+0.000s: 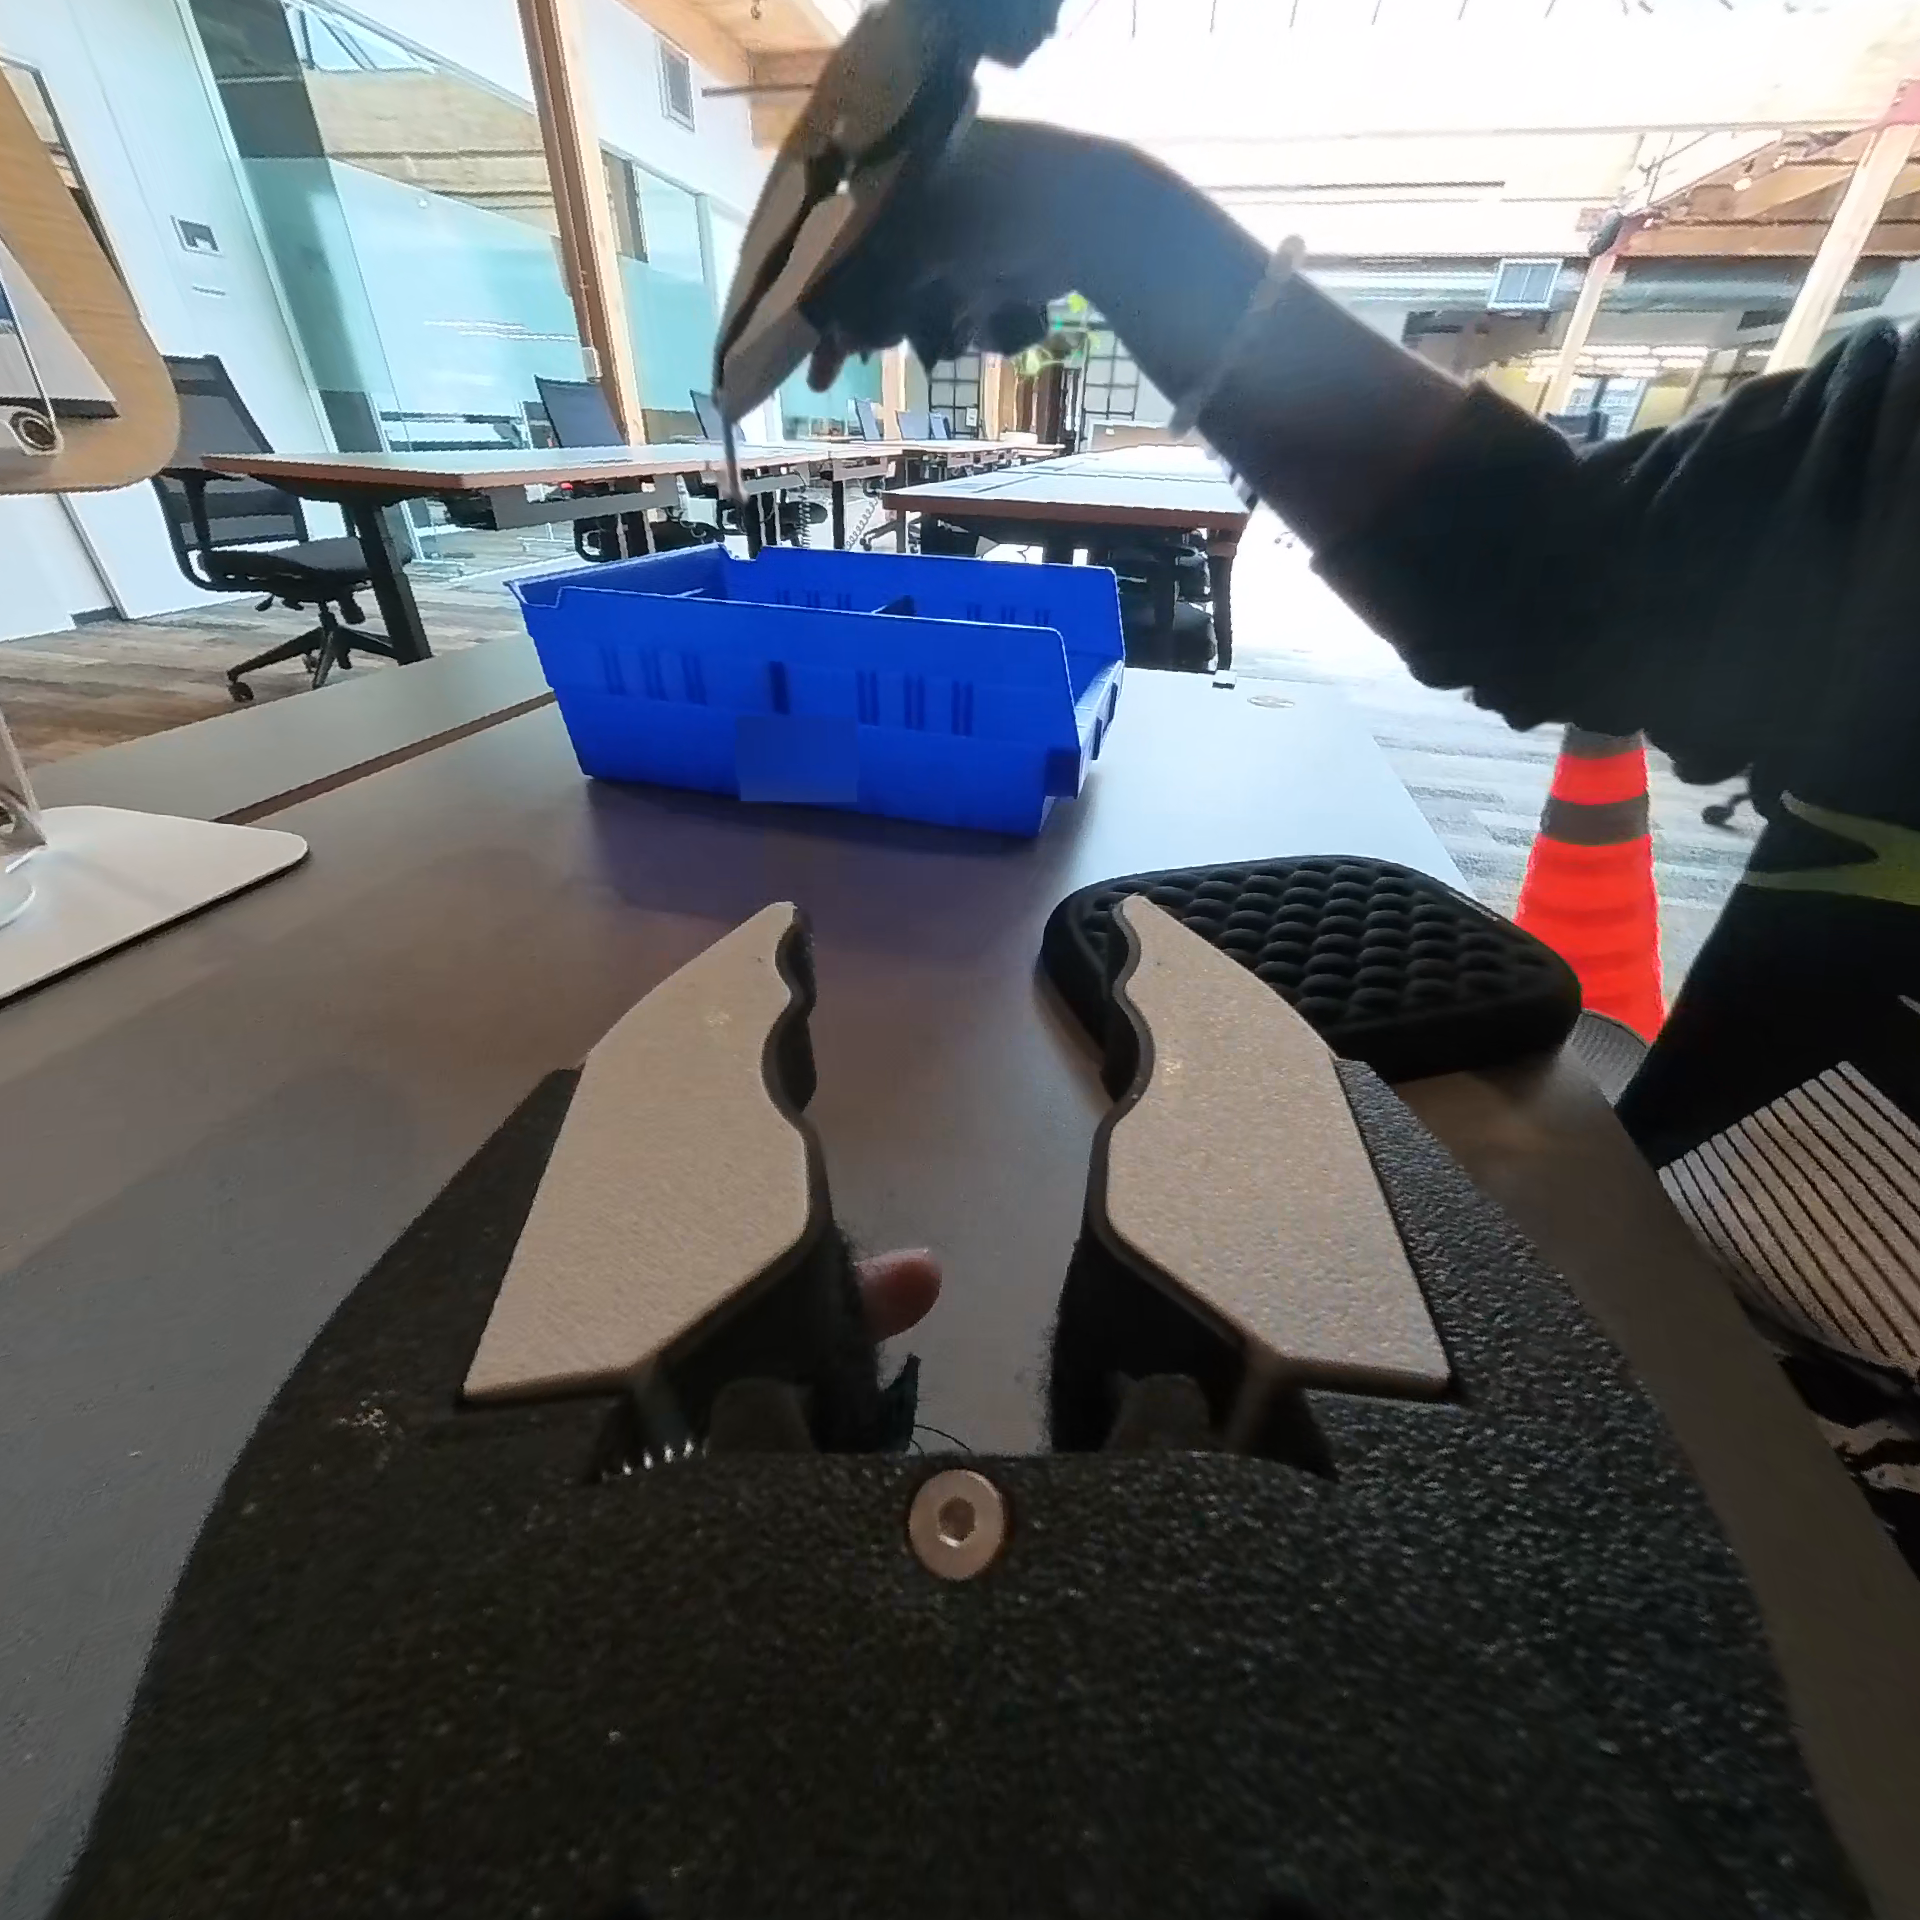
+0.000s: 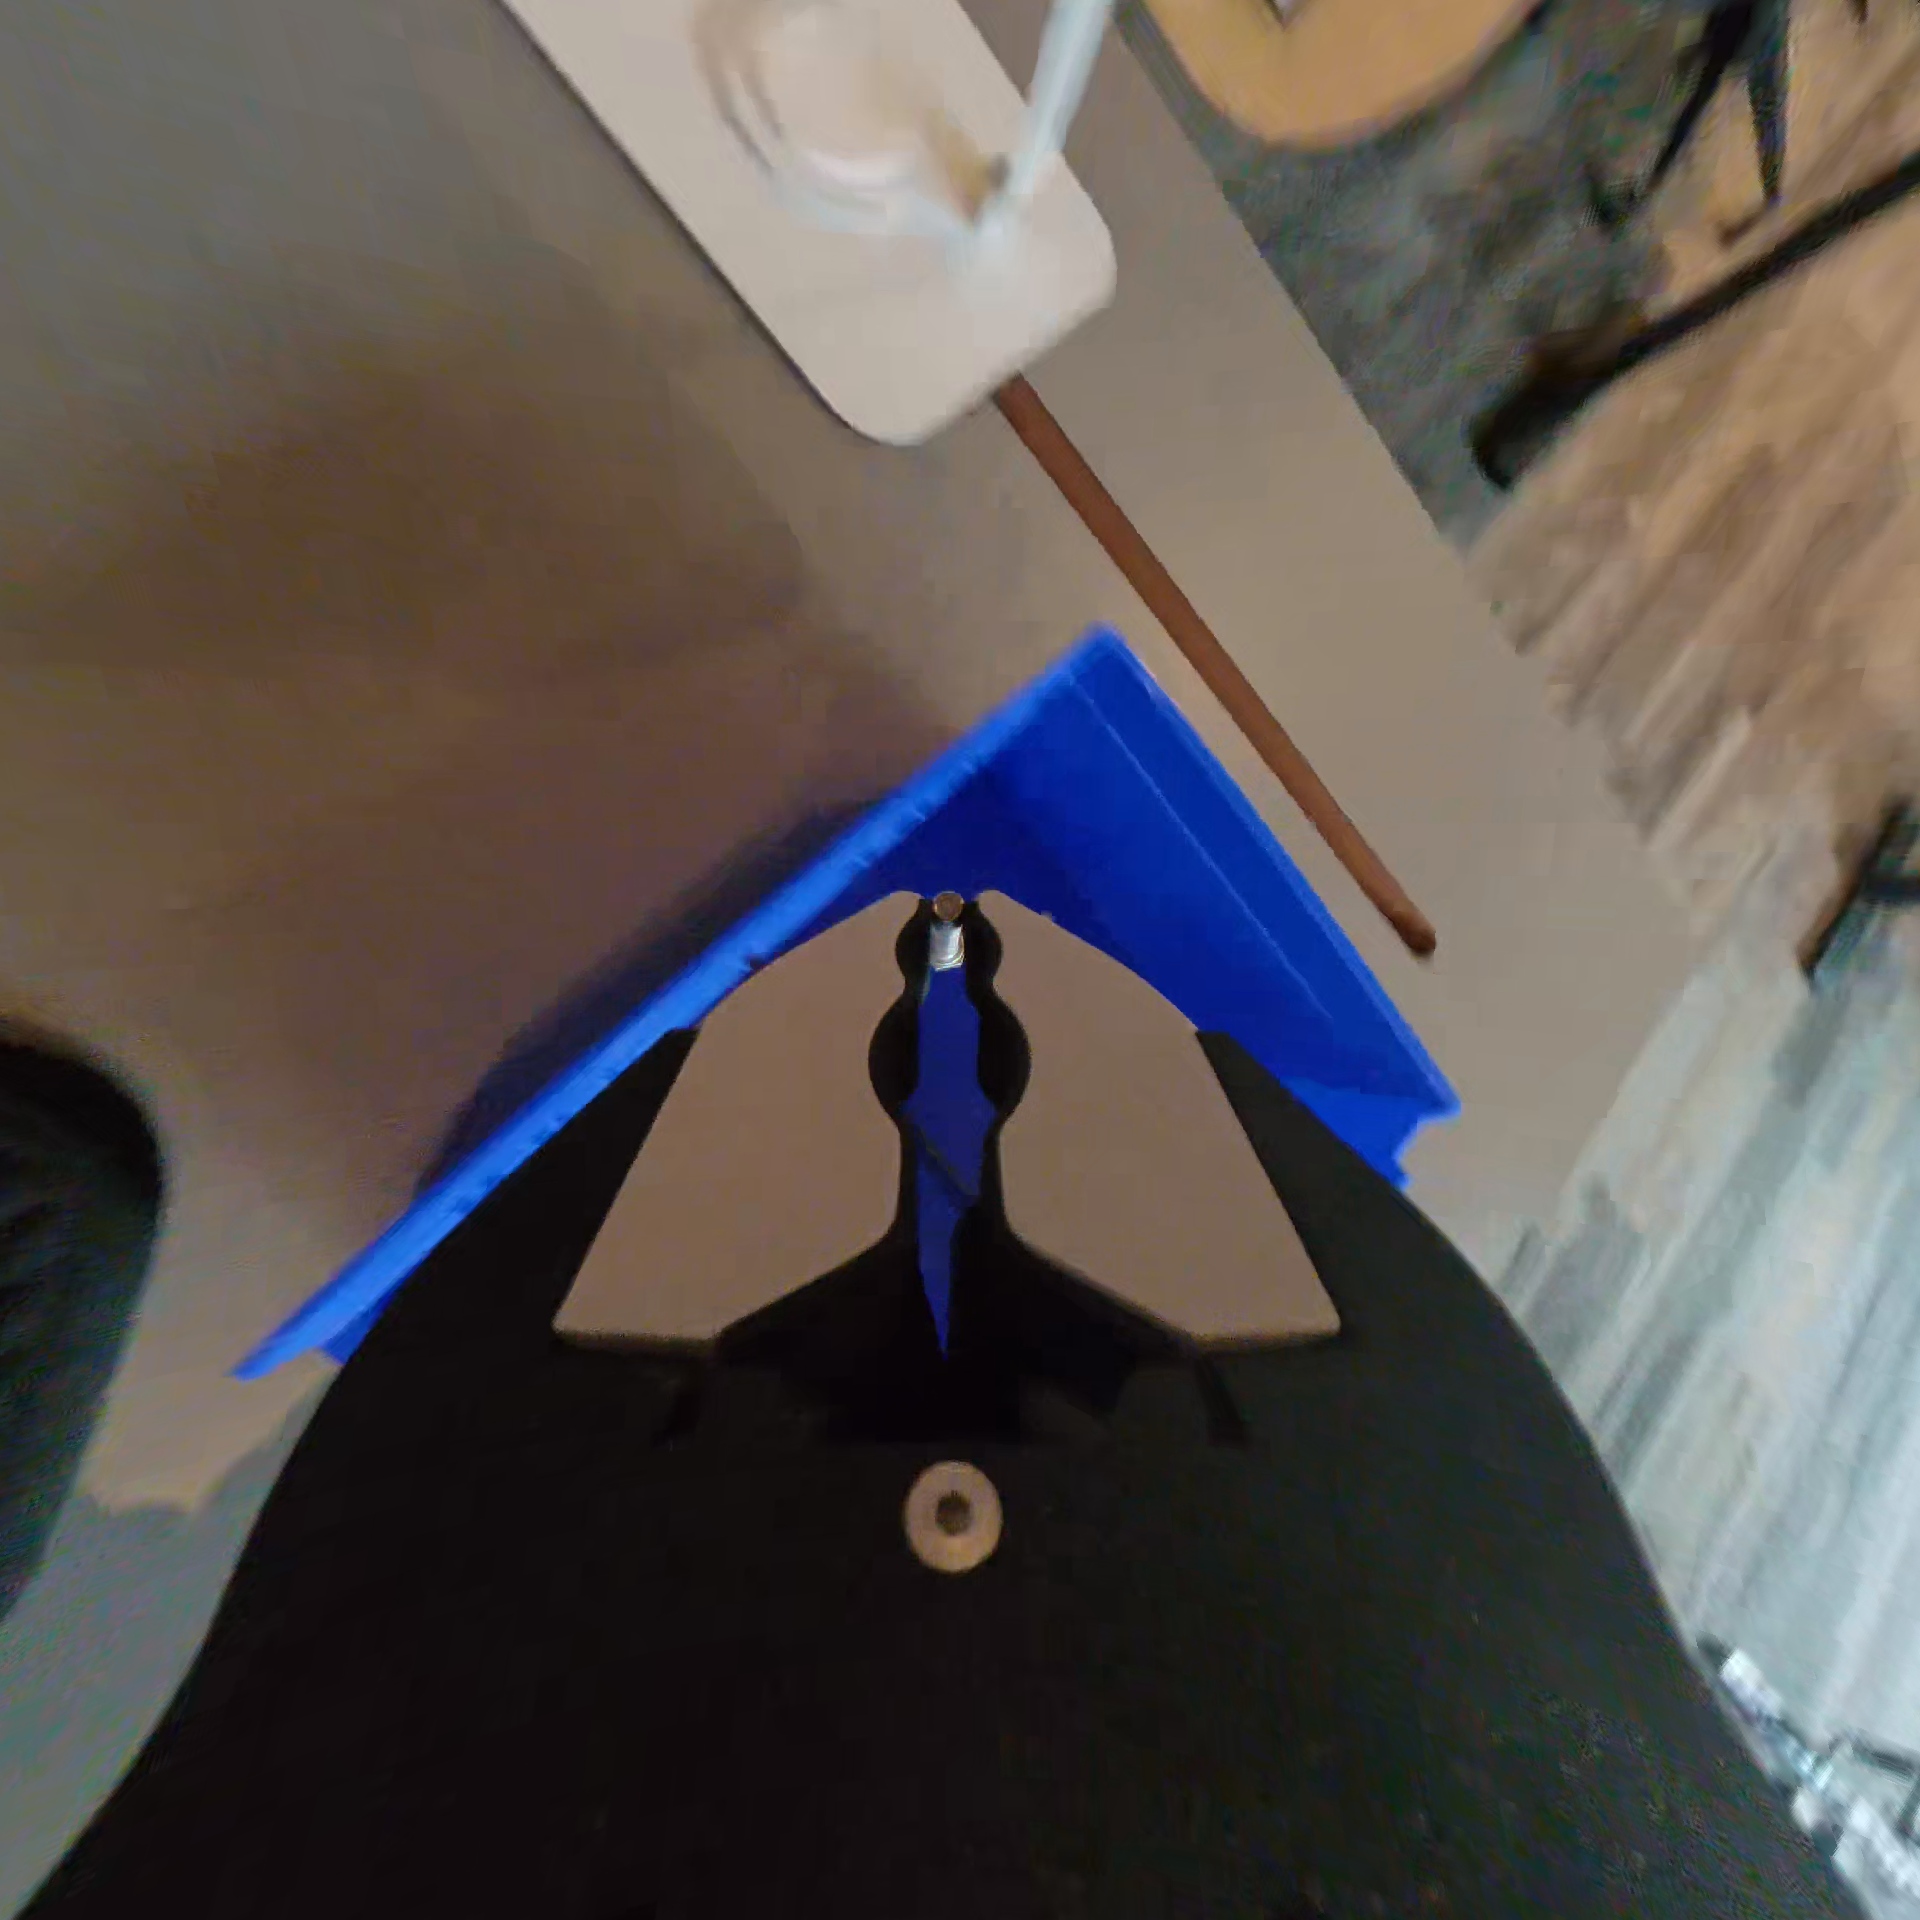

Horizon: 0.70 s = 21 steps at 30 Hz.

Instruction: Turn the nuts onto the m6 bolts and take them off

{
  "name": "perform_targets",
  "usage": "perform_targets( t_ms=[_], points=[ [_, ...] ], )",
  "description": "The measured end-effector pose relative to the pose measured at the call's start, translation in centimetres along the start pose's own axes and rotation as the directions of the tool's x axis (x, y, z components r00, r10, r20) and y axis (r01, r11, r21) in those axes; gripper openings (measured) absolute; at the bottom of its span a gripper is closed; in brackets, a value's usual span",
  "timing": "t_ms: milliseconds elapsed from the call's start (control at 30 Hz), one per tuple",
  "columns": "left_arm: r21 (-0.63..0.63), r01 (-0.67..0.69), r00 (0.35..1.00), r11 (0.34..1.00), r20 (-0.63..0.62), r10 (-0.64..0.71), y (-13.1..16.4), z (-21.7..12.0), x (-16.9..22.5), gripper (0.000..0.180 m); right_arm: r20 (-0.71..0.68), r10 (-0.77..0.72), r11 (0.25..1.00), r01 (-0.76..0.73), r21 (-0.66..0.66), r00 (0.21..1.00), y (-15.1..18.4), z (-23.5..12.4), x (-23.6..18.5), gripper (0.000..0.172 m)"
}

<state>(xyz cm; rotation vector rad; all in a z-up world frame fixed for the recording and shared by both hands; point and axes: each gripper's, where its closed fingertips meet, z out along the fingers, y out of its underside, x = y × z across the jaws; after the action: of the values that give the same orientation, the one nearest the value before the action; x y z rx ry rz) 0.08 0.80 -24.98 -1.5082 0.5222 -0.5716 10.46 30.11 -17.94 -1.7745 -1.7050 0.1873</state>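
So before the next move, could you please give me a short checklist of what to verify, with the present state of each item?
1. Right gripper has a bolt: ok, its fingers are closed on a small silver threaded bolt, pointing down above the blue bin.
2. Left gripper free to fetch a nut: ok, its jaws stand wide apart with nothing between them.
3. Nut located: cannot tell, no nut shows in either view and the bin's floor is hidden.
4. Bolt square in the grasp: cannot tell, too small and blurred.
5. Path from left gripper to bin: ok, bare table lies between; the black textured pad sits to the right.
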Motion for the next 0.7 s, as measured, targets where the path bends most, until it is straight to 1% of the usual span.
perform_targets(
  t_ms=[100,200,300,400,567,700],
  points=[
    [0.004,0.006,1.0,1.0,0.003,-0.006,0.0,0.0,-0.1,0.052,0.004,0.11,0.989,-0.109,-0.097,0.994,3.4,2.4,2.7,0.005],
    [0.008,0.013,1.0,1.0,0.004,-0.013,-0.1,-0.1,-0.2,0.051,0.034,0.168,0.972,-0.159,-0.172,0.985,5.7,5.1,3.5,0.005],
    [0.013,0.024,1.0,1.0,0.007,-0.024,-0.2,-0.1,-0.3,0.05,0.109,0.233,0.955,-0.206,-0.212,0.966,6.6,7.7,2.9,0.006],
    [0.015,0.029,1.0,0.999,0.007,-0.029,-0.2,-0.2,-0.4,0.049,0.179,0.281,0.929,-0.22,-0.298,0.943,7.6,9.9,2.0,0.006],
    [0.016,0.03,1.0,0.999,0.007,-0.03,-0.2,-0.2,-0.4,0.049,0.24,0.358,0.872,-0.231,-0.433,0.902,9.2,12.2,0.8,0.006],
    [0.016,0.038,0.999,0.999,0.006,-0.038,-0.2,-0.2,-0.4,0.048,0.232,0.39,0.87,-0.274,-0.411,0.891,8.8,13.6,1.0,0.005]
  ],
)
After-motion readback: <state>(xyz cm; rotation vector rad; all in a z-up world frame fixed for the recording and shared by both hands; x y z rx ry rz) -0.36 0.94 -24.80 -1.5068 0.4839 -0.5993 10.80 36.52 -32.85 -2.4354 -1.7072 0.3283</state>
